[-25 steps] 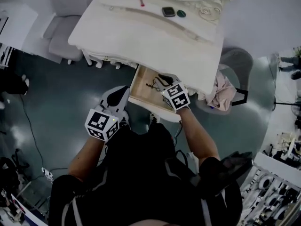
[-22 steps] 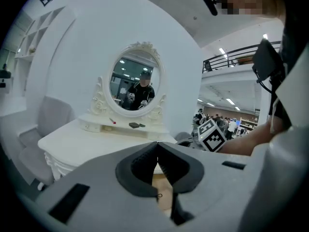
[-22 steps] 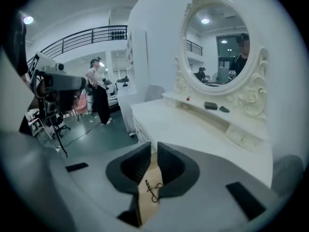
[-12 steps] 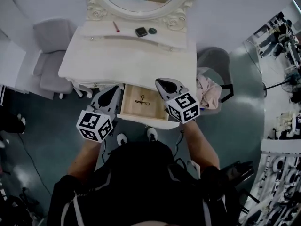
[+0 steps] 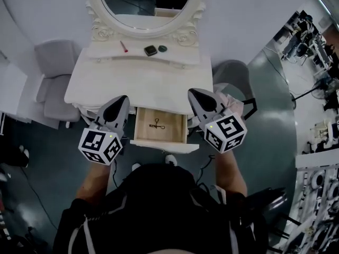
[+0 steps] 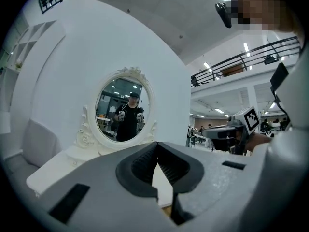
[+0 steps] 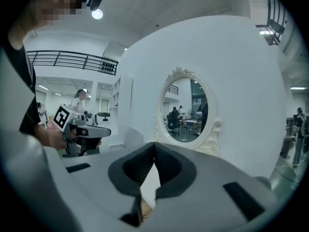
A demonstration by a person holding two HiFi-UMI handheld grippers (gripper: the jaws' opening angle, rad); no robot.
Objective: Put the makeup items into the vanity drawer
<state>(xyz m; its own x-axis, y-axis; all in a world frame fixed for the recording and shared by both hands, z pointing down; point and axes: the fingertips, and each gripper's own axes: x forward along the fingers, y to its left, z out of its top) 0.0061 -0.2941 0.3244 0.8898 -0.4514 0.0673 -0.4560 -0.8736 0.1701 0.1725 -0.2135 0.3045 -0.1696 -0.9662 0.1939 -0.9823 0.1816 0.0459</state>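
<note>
The white vanity (image 5: 153, 83) has its wooden drawer (image 5: 142, 136) pulled open, and a dark eyelash curler (image 5: 157, 124) lies alone inside. On the shelf under the mirror (image 5: 145, 4) lie a red pencil (image 5: 123, 46), a dark compact (image 5: 151, 50) and a small green round item (image 5: 162, 48). My left gripper (image 5: 121, 100) hovers left of the drawer, shut and empty. My right gripper (image 5: 195, 94) hovers right of the drawer, also shut and empty. In the gripper views the left gripper (image 6: 157, 146) and the right gripper (image 7: 154, 146) both point level at the mirror.
A grey chair (image 5: 50, 83) stands left of the vanity. A second grey chair (image 5: 235, 73) stands at its right, partly behind my right gripper. Workbenches and equipment (image 5: 318, 52) line the far right. The person's feet (image 5: 169, 159) are below the drawer front.
Both grippers have risen from drawer level. The right gripper came up out of the drawer with its jaws closed, leaving the eyelash curler lying there. The head view has swung to centre the vanity.
</note>
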